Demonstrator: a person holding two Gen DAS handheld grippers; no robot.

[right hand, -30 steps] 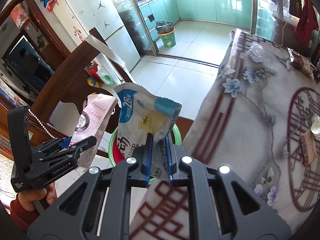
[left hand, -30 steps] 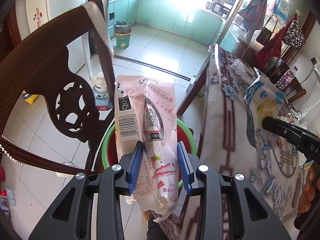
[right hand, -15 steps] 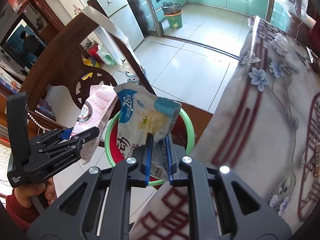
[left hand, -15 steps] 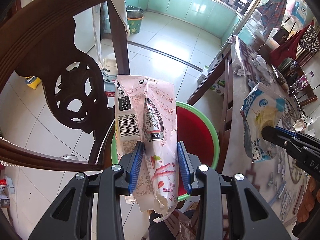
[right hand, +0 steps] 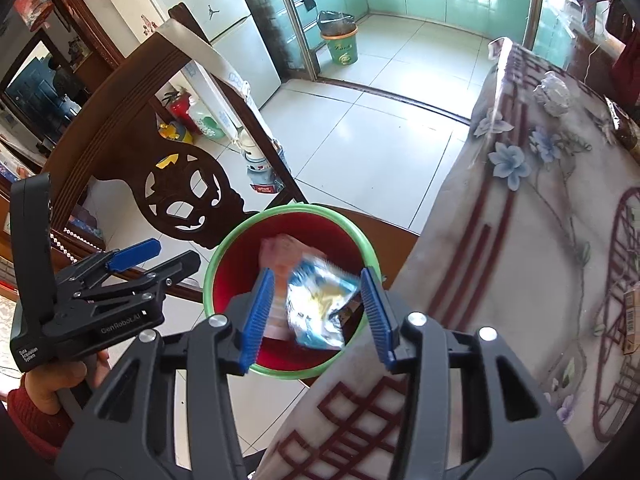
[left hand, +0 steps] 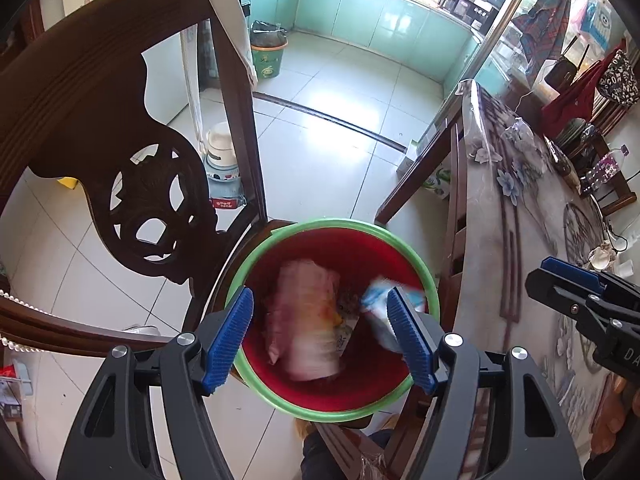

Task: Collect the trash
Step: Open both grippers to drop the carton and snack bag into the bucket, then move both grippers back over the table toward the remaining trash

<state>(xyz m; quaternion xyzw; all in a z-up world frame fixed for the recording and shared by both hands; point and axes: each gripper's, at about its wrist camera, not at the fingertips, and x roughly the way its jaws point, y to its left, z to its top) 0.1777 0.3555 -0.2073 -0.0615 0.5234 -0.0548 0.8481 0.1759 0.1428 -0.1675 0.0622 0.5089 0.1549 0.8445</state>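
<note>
Trash that half a second ago was clamped in both grippers is now loose inside the bin: in the left wrist view, the pink wrapper [left hand: 306, 316] that stood upright between the blue pads has gone from them and shows, blurred, against the red inside of the bin [left hand: 280, 396], with the blue and white bag [left hand: 386, 306] blurred just beside it on the right. The left gripper [left hand: 320, 336] has its jaws spread wide, holding nothing, and hangs over the green rim. The right gripper [left hand: 576, 300] shows at the right edge over the table [left hand: 520, 240], and the bag it carried earlier is gone from it; from this side its jaws look parted. The carved wooden chair [left hand: 120, 140] stands just beside the bin on the left. In the right wrist view, the right gripper [right hand: 318, 314] has likewise opened since the earlier frame, its pads now well apart with the blue and white bag [right hand: 320, 306] blurred between them, inside the bin [right hand: 224, 248]. The pink wrapper [right hand: 280, 256] lies partly under that bag, paler and smeared. The left gripper [right hand: 160, 258] is at the left with its fingers apart and nothing in them, beside the bin's rim, before the chair [right hand: 132, 92]. The table [right hand: 520, 240] with its flowered cloth fills the right side.
</note>
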